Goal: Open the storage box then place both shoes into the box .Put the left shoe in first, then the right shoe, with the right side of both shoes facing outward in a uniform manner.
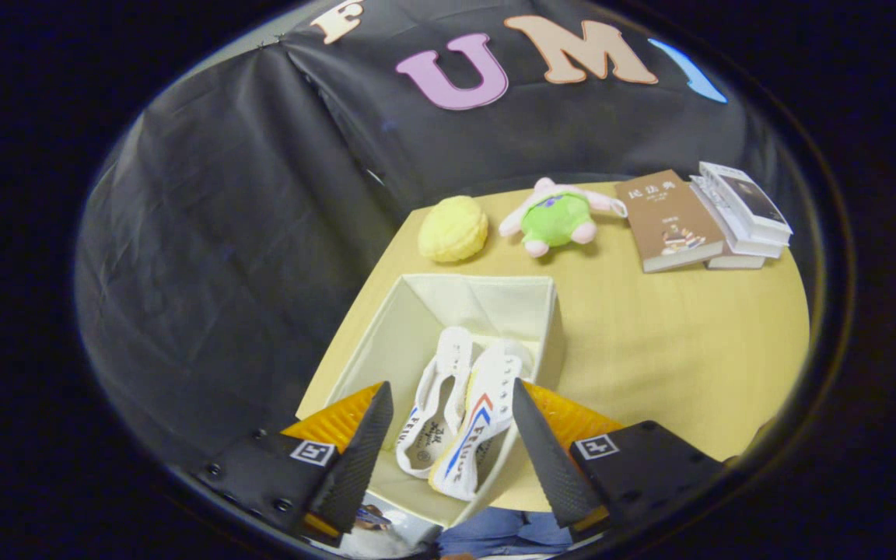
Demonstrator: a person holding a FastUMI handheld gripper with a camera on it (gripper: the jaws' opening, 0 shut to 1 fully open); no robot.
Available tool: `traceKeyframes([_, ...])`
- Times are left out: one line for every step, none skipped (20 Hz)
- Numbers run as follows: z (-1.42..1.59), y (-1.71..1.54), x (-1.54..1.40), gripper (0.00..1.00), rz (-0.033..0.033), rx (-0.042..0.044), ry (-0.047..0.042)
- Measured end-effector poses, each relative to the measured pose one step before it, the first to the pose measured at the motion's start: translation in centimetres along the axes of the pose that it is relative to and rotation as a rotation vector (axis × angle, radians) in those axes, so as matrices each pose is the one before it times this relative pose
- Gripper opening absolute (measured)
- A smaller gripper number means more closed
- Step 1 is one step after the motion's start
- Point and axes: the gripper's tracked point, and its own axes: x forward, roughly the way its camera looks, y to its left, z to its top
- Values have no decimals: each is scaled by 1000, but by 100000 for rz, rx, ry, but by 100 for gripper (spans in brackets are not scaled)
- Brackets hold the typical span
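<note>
A yellow wooden table (pixel 650 342) is seen at centre right. On it, an open cream fabric storage box (pixel 417 311) holds two white canvas shoes (pixel 460 412) at lower centre. The tool (pixel 448 435) is held released above them, gripping nothing.

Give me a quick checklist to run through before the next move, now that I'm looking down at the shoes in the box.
1. Storage box open: ok, no lid over it and the inside shows.
2. Both shoes in the box: ok, the left-hand shoe and the striped shoe lie side by side inside.
3. Claw free: ok, its fingers are spread wide above the shoes and hold nothing.
4. Shoes facing the same way: cannot tell, stripes show on one shoe, the other is partly hidden.
5. Shoes fully settled: cannot tell, the striped shoe's near end sits close to the box's front wall.
6. Table beside the box: ok, the plush toy and books lie well beyond it.
</note>
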Motion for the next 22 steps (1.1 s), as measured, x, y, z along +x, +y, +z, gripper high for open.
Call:
traceKeyframes([196,-834,-612,75,-904,-2490,-2768])
traceKeyframes([363,-649,-564,80,-441,-2119,-3305])
traceKeyframes([115,-586,-735,85,-508,-1758,-3538])
traceKeyframes([204,-450,-432,91,-65,-1191,-3259])
traceKeyframes([131,-536,-466,96,-375,-793,-3207])
traceKeyframes([195,-580,-542,100,-702,-1173,-3406])
traceKeyframes([212,-672,-465,100,-1076,-2397,-3565])
traceKeyframes([267,-761,-367,100,-1581,-2164,-3264])
traceKeyframes([327,-883,-289,100,-2289,-2506,-4317])
traceKeyframes([515,-1040,-397,100,-2385,-2199,-4614])
traceKeyframes([354,-728,-373,100,-1469,-1610,-4241])
traceKeyframes([401,-778,-447,100,-1259,-476,-3902])
traceKeyframes([333,-647,-391,100,-892,78,-3690])
traceKeyframes([554,-628,-449,100,-887,-203,-3838])
traceKeyframes([529,-670,-387,100,-1101,-816,-3811])
traceKeyframes([682,-740,-312,100,-1205,-1675,-3831])
traceKeyframes([443,-879,-202,100,-1654,-2219,-3544])
traceKeyframes([419,-914,-176,100,-2283,-1827,-2858])
traceKeyframes([263,-682,-189,100,-1820,-1337,-2621])
traceKeyframes([430,-589,-203,100,-1371,-1427,-2621])
traceKeyframes([433,-372,-193,100,-1058,-1018,-2449])
traceKeyframes([334,-329,-189,100,-793,-133,-1838])
